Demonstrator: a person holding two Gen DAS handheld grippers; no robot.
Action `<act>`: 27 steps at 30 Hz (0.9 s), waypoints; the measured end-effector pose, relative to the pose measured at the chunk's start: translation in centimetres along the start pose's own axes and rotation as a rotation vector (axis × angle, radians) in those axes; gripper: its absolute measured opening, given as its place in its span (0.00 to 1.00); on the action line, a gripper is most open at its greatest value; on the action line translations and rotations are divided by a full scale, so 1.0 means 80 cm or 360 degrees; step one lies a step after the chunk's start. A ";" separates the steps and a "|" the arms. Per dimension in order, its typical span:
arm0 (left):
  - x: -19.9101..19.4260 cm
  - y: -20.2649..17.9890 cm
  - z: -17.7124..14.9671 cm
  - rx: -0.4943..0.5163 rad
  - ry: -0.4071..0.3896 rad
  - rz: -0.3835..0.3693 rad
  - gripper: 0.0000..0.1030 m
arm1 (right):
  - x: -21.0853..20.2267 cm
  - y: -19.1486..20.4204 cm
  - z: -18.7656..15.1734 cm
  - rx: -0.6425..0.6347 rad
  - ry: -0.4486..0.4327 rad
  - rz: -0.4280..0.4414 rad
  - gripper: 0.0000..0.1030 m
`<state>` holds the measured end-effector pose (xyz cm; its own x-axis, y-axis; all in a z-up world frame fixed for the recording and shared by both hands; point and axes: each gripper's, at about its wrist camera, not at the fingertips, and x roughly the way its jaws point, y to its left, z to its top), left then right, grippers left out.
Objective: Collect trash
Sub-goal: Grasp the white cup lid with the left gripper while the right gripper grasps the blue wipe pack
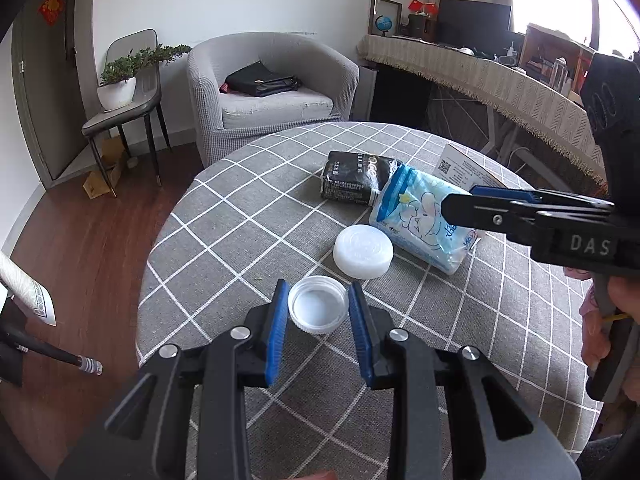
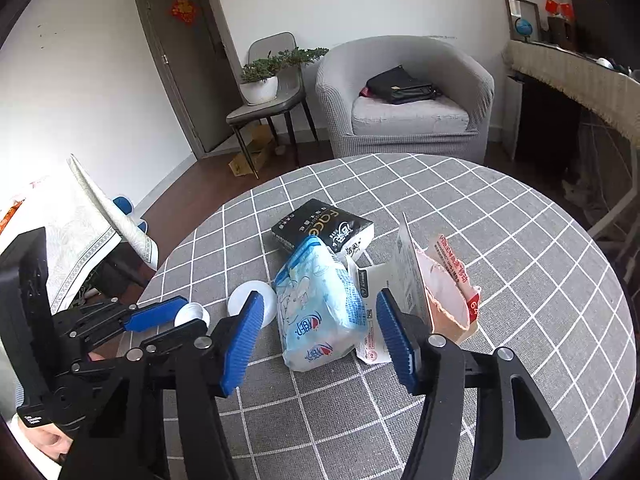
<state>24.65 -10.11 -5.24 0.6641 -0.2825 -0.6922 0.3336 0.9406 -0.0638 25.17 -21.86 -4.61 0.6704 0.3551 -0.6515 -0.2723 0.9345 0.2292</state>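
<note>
White plastic, the open jar point(image 1: 318, 304) near the table's point(image 1: 240, 216) left edge sits between the left gripper's point(image 1: 318, 312) parted pads, untouched, so close squarely on its threaded rim while the right gripper point(image 2: 320, 332) gapes wide over the blue pack point(image 2: 320, 308).

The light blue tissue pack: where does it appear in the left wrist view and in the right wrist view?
Left wrist view: the light blue tissue pack lies right of centre, partly behind the right gripper.
Right wrist view: it is at centre, between the open fingers.
Shared landmark: the black tissue pack touches its far end.
</note>
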 end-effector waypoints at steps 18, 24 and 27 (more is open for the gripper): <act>-0.034 0.038 -0.004 -0.0082 -0.0063 0.0008 0.32 | -0.004 0.015 0.011 -0.0038 -0.0008 -0.0037 0.13; -0.048 0.058 -0.006 -0.0104 -0.0093 0.0039 0.32 | -0.023 0.034 0.027 -0.0081 -0.0108 -0.0045 0.12; -0.056 0.068 -0.009 -0.0116 -0.0105 0.0055 0.32 | -0.030 0.049 0.034 -0.0114 -0.0133 -0.0025 0.12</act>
<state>23.04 -3.64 -3.00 0.7176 -0.2594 -0.6464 0.2618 0.9605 -0.0948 24.36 -19.02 -0.21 0.7295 0.3441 -0.5911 -0.3082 0.9369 0.1650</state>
